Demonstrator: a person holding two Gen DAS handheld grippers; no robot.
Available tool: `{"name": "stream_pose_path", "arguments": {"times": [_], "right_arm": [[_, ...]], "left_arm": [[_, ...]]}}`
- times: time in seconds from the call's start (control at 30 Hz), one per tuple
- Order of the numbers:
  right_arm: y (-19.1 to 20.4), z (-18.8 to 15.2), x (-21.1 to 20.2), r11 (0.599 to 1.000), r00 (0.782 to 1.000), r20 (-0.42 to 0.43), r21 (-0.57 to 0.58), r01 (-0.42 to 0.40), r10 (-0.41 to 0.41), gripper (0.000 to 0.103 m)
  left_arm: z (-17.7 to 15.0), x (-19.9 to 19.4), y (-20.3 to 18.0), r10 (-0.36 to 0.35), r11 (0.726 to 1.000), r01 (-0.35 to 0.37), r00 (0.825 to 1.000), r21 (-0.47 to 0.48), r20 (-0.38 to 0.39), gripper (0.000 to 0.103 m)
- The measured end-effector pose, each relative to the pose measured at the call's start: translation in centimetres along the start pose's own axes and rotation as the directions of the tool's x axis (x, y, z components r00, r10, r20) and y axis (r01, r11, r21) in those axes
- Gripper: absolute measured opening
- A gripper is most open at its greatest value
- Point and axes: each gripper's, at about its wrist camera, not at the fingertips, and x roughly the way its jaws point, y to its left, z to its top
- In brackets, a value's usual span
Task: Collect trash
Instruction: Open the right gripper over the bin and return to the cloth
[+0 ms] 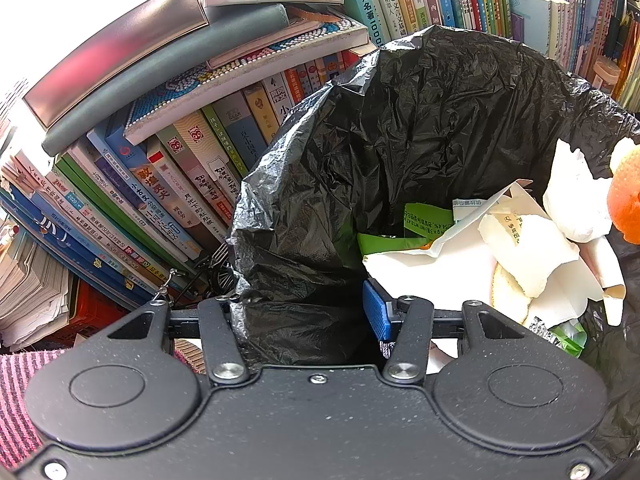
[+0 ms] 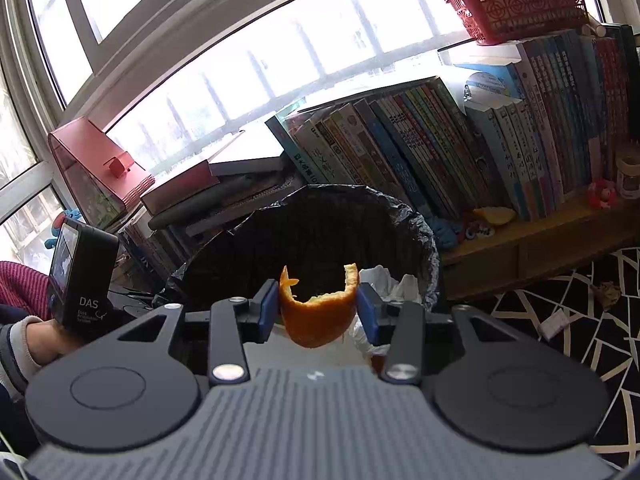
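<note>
Right gripper (image 2: 318,312): its jaws stand apart, with the orange peel (image 2: 320,316) between the two blue pads. The peel sits against the left pad, and beside the right pad I see a small gap. I judge the grip is already let go, or nearly.
Orange peel: a curved piece with the open side up, directly over the mouth of the bag. This place makes sense, because a freed peel would fall inside and not on the floor.
Left gripper (image 1: 308,316): clenched on the near rim of the black trash bag (image 1: 440,128); the plastic bunches between its fingers. I think it holds the rim so the mouth is wide for the other hand.
Trash in the bag: crumpled white paper (image 1: 520,248) and a green wrapper (image 1: 424,220) lie at the bottom; the peel shows at the right edge of the left view.
Person's hand (image 2: 44,340): it carries the left device, at the left of the right view.
Books (image 2: 440,148): a row stands behind the bag, below the window.
Floor scraps (image 2: 606,294): small bits on the patterned floor, well apart from the bag, probably the next things to collect.
</note>
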Motion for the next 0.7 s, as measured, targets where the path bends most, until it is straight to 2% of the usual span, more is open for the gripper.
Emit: {"name": "stream_pose_path", "arguments": {"times": [0.23,0.5,0.7], "right_arm": [[0.1,0.0,0.0,1.000,1.000,0.009,-0.005,-0.013,0.013,0.073],[-0.3,0.3,-0.5,1.000,0.999,0.041,0.008,0.001,-0.002,0.078],[-1.6,1.2,-1.7,0.996,0.988,0.128,0.043,0.080,-0.085,0.085]], "left_arm": [[0.0,0.0,0.0,0.001,1.000,-0.001,1.000,0.000,0.000,0.049],[0.1,0.0,-0.1,-0.001,1.000,0.001,1.000,-0.002,0.000,0.049],[0.1,0.0,-0.1,-0.001,1.000,0.001,1.000,-0.002,0.000,0.049]]}}
